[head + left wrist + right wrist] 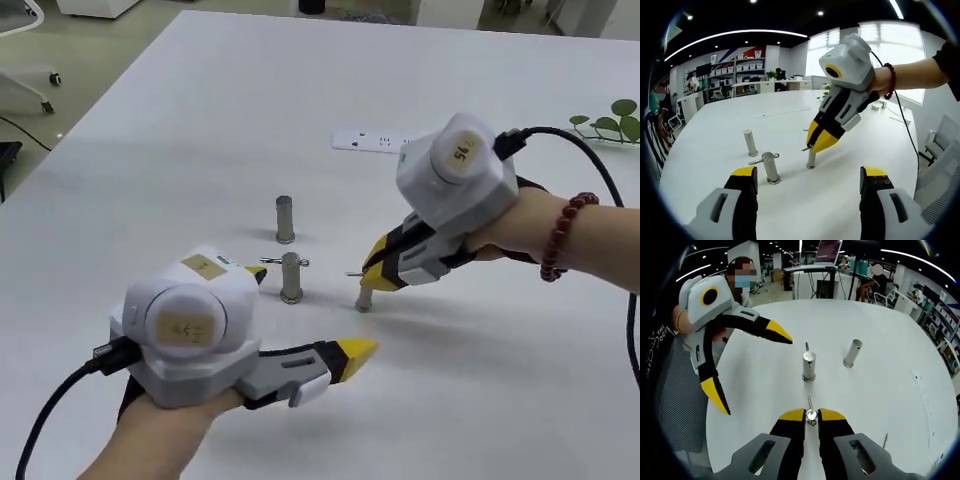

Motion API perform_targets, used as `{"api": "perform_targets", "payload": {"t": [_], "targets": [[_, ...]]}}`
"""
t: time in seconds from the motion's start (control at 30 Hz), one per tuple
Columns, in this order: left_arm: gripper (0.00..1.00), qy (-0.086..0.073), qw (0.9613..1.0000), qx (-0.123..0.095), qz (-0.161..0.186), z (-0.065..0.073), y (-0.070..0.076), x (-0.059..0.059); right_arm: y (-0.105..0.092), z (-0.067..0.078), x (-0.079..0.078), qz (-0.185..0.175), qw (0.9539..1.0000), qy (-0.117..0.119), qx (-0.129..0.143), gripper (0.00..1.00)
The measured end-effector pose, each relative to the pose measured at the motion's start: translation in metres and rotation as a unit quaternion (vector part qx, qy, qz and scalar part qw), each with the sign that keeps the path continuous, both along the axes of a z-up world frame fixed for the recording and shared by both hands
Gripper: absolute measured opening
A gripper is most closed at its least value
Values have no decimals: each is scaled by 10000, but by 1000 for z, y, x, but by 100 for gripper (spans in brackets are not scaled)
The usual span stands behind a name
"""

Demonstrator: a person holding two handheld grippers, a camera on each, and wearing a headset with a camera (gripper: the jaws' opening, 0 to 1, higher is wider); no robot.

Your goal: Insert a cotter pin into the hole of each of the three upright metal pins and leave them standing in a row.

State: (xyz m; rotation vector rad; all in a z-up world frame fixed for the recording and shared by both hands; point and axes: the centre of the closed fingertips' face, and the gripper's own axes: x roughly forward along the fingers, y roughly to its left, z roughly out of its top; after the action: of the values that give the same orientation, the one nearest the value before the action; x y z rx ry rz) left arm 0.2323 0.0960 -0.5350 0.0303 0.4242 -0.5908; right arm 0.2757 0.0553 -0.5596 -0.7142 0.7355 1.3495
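Note:
Three upright metal pins stand on the white table [200, 130]. The far pin [285, 218] [750, 142] [853, 352] is bare. The middle pin [291, 277] [771, 167] [809, 365] has a cotter pin [272, 261] [760, 160] through its top. My right gripper [372, 272] [820, 142] [811, 416] is shut on a second cotter pin [353, 273] [806, 148] [809, 401], held at the top of the near pin [364, 299] [811, 159]. My left gripper [308, 312] [809, 172] [751, 367] is open and holds nothing, its jaws on either side of the row.
A white power strip [375, 142] lies at the back of the table. A green plant [610, 122] sits at the far right edge. Black cables trail from both grippers. Office desks, shelves and people are in the background beyond the table.

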Motion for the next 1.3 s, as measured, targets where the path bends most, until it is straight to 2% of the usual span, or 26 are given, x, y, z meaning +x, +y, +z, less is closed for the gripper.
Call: {"api": "perform_targets", "payload": {"t": [0.1, 0.33, 0.57, 0.8, 1.07, 1.3], "targets": [[88, -37, 10000, -18, -3, 1, 1, 0, 2, 0, 2, 15, 10000, 1, 7, 4], [95, -137, 9998, 109, -35, 3, 6, 2, 5, 0, 4, 57, 10000, -11, -28, 4], [97, -179, 9995, 227, -155, 6, 8, -2, 6, 0, 5, 60, 10000, 5, -29, 4], [97, -97, 9992, 319, -224, 2, 10, -6, 6, 1, 5, 6, 9999, 131, -4, 4], [98, -94, 9992, 308, -233, 1, 10, -5, 5, -3, 1, 45, 9998, 192, -87, 4], [98, -71, 9994, 292, -169, 0, 13, -5, 5, -4, 1, -81, 9996, 250, -72, 4]]}}
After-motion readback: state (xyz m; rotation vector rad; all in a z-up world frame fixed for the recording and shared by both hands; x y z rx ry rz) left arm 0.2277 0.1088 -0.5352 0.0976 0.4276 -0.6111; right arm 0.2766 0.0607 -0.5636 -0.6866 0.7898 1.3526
